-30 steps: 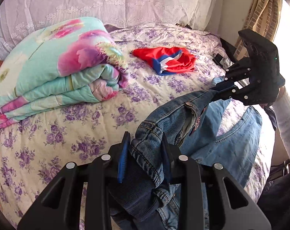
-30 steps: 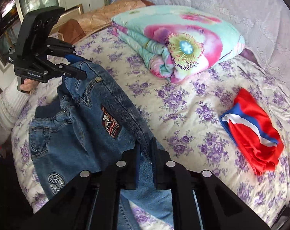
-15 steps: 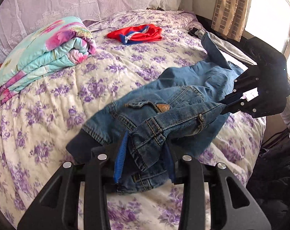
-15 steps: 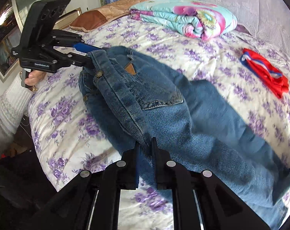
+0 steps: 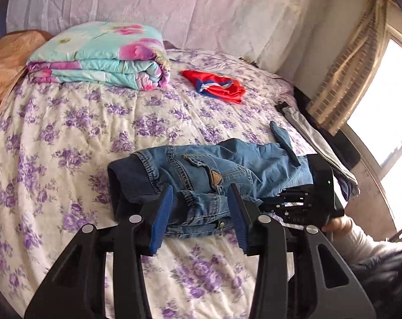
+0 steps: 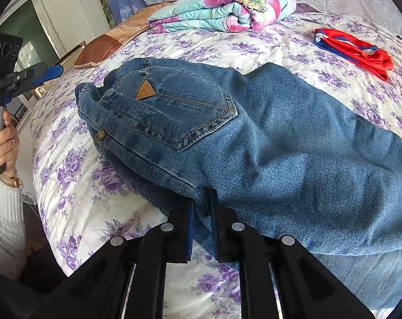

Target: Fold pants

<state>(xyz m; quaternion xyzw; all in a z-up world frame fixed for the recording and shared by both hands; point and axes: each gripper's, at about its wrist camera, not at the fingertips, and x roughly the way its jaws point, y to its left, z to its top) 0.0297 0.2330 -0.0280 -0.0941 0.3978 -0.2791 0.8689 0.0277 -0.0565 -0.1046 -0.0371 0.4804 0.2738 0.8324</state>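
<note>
Blue denim pants (image 5: 214, 167) lie on the floral bedspread (image 5: 76, 122), back pocket with a tan triangle patch facing up. They fill the right wrist view (image 6: 254, 138). My left gripper (image 5: 199, 194) is open, its blue pads on either side of the waistband end, clear of the cloth. In the right wrist view it (image 6: 41, 75) hangs in the air left of the pants. My right gripper (image 6: 202, 207) is shut on the pants' near edge. Its body shows in the left wrist view (image 5: 309, 196) at the pants' right end.
A folded floral quilt (image 5: 100, 55) lies at the head of the bed. A red, white and blue garment (image 5: 217, 86) lies beyond the pants. A grey and black garment (image 5: 315, 141) lies along the bed's right edge near the curtain (image 5: 344, 69).
The pants came down from the air and now lie on the bed. My left gripper let go of the waistband, opened and drew back. The right gripper stays shut on the cloth.
</note>
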